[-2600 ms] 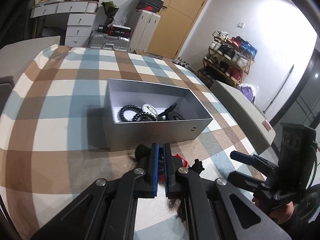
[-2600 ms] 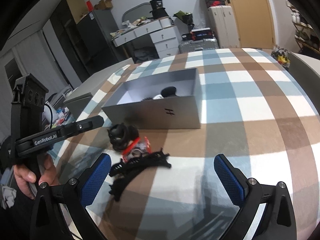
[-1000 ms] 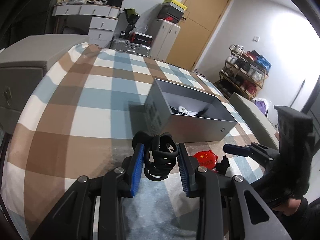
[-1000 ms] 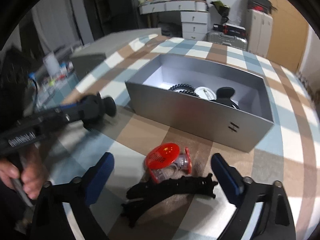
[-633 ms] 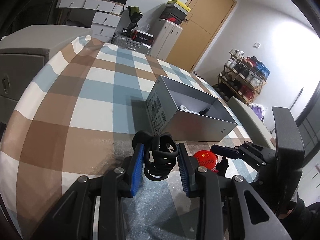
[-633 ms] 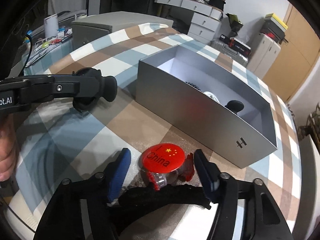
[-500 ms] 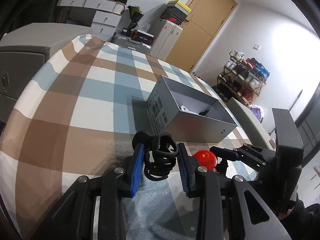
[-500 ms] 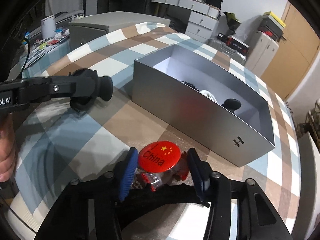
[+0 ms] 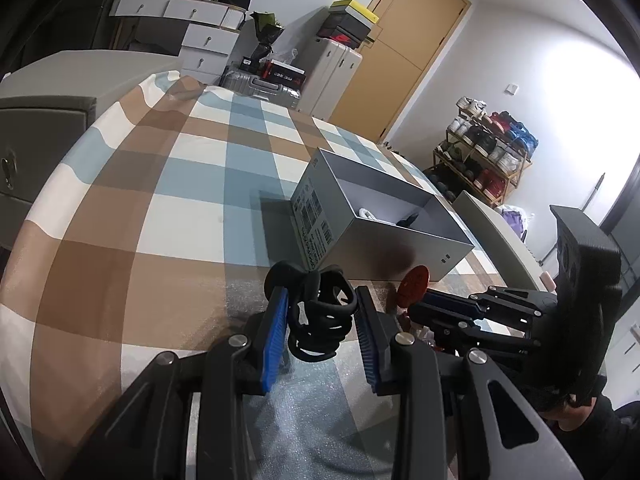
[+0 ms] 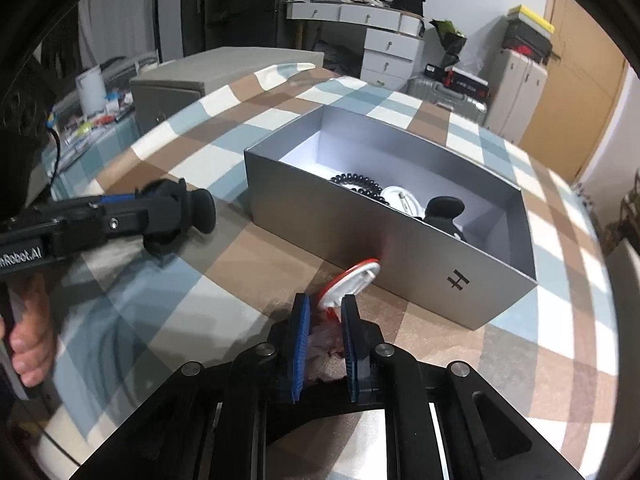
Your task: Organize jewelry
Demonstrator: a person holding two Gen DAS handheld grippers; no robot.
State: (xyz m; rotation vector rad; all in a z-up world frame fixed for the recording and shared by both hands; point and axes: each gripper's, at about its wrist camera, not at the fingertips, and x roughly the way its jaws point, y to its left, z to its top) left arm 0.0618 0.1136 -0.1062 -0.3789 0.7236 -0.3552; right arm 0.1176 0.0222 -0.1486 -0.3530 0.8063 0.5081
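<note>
My left gripper [image 9: 320, 312] is shut on a bundle of black hair ties [image 9: 322, 312] and holds it above the checked tablecloth, near the short end of the grey box [image 9: 400, 248]. My right gripper [image 10: 323, 320] is shut on the red badge [image 10: 352, 280], tilted so that its white back shows, just in front of the grey box's [image 10: 352, 232] long wall. The badge also shows in the left wrist view [image 9: 414, 282]. Inside the box lie a black coiled hair tie [image 10: 356, 182], a white round piece [image 10: 402, 198] and a black clip [image 10: 444, 210].
The checked tablecloth [image 9: 180, 184] covers a round table that drops off at the near edges. The left gripper's body [image 10: 120, 216] reaches in from the left in the right wrist view. A grey cabinet [image 10: 224, 68] and a white dresser [image 10: 376, 36] stand beyond the table.
My right gripper has closed on the red badge and tipped it up on edge. The black claw clip has dropped out of its view. My left gripper still holds the hair ties.
</note>
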